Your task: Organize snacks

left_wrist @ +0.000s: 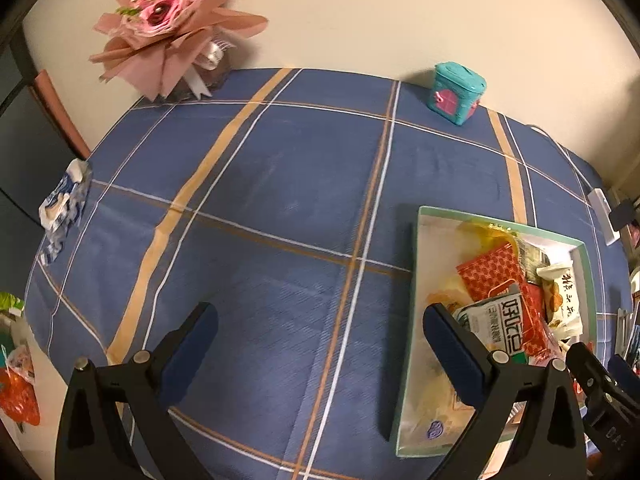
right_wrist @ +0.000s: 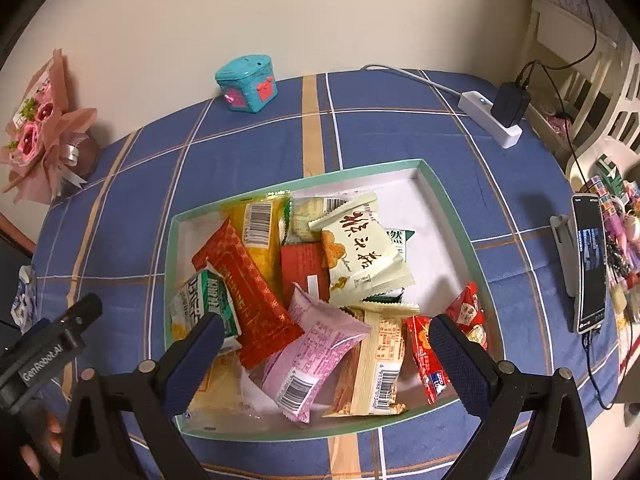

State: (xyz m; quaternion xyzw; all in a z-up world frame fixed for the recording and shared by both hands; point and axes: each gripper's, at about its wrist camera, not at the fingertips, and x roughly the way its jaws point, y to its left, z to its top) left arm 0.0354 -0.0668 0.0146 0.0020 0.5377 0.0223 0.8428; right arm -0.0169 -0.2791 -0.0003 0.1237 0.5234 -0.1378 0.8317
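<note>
A shallow green-rimmed box (right_wrist: 448,196) on the blue plaid tablecloth holds several snack packets: a red one (right_wrist: 248,296), a pink one (right_wrist: 316,344), a pale one with black writing (right_wrist: 360,256) and others. My right gripper (right_wrist: 326,344) is open and empty, hovering over the box's near side above the pink packet. My left gripper (left_wrist: 320,332) is open and empty over bare cloth, with its right finger (left_wrist: 452,348) over the box's left edge (left_wrist: 412,320). A blue-and-white packet (left_wrist: 64,200) lies at the table's far left edge.
A pink bouquet (left_wrist: 168,28) and a teal toy box (left_wrist: 456,92) stand at the back by the wall. A white power strip (right_wrist: 496,120) with a black plug and a phone on a stand (right_wrist: 588,264) sit at the right. Red and green packaging (left_wrist: 16,380) lies off the table's left.
</note>
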